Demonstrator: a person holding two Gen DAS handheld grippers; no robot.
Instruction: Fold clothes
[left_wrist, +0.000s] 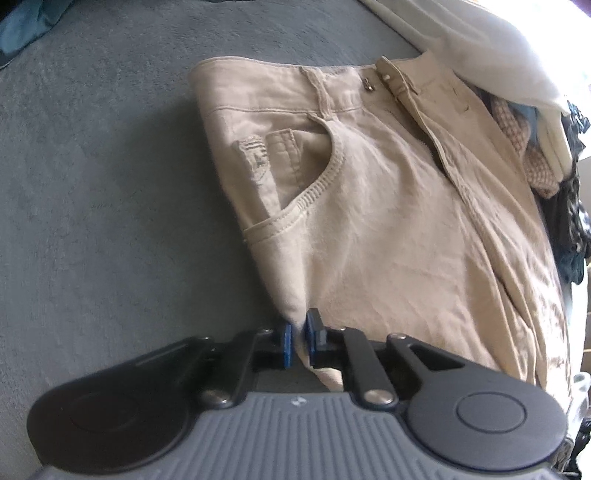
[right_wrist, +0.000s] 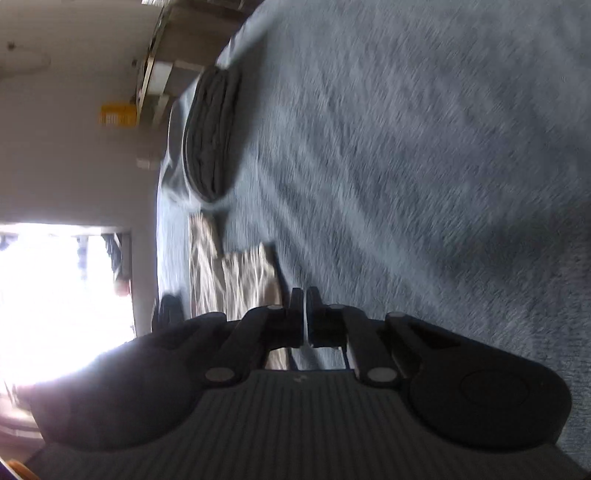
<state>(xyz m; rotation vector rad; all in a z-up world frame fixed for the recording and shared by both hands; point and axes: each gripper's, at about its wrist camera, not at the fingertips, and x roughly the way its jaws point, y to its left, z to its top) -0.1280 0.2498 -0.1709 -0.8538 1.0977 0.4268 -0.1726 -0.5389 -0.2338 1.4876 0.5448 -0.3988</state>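
**A:** What are you holding in your left gripper (left_wrist: 298, 341)?

**B:** You have its two blue pads (left_wrist: 287, 345) pinched on a fold at the side edge of the beige trousers (left_wrist: 369, 206). One pair only. They lie flat on the grey blanket (left_wrist: 92, 184), waistband at the far end, with one front pocket (left_wrist: 310, 173) facing up and one belt loop (left_wrist: 321, 92) across the waistband. Cloth runs on below the pads toward the gripper's body.

**A:** And what lies beside the trousers?

**B:** On their right you have a heap of other clothes (left_wrist: 546, 147): one white piece on top, one checked piece under it, and dark fabric further down. I cannot count that heap exactly. One teal cloth (left_wrist: 22, 29) sits at the far left corner.

**A:** How about your right gripper (right_wrist: 305, 306)?

**B:** Your right wrist view is turned sideways and smeared. Its two fingers stand together with only a thin bright line between them, and I see no cloth caught there. It hangs over the same grey blanket (right_wrist: 424, 166). The trousers (right_wrist: 236, 273) show as a beige patch just left of its fingertips. Beyond them you have one dark folded stack (right_wrist: 212, 136) and one bright window (right_wrist: 55, 295).
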